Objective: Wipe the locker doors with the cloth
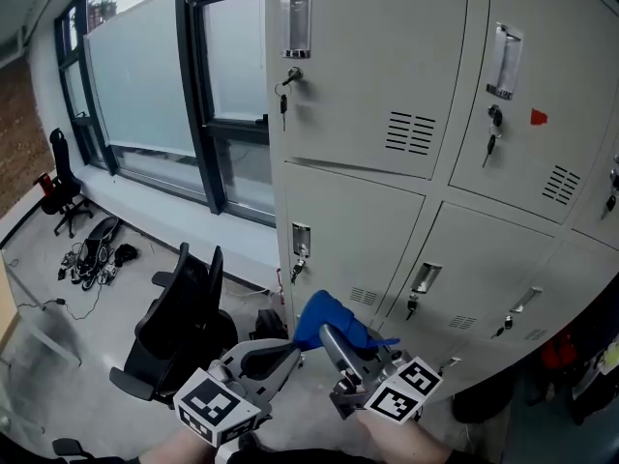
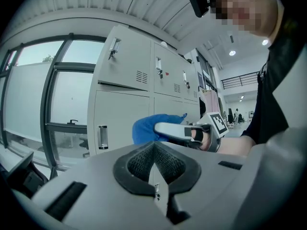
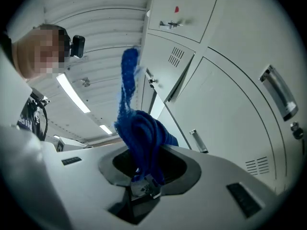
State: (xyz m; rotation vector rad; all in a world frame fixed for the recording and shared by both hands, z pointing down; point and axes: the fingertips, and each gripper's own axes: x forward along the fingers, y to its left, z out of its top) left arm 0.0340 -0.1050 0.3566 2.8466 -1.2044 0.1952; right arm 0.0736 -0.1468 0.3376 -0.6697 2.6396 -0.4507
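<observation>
Down low before the grey locker doors (image 1: 372,85), we hold the right claw (image 1: 334,341) clamped on the blue cloth (image 3: 140,135), which bunches between its jaws and trails a strip upward. The cloth sits near a lower door, but we cannot tell whether it touches. Just beside it, the left claw (image 2: 154,169) grips nothing, its jaws pressed together. Our hands are cut off at the head view's lower edge, and the rightmost lockers run out of frame.
</observation>
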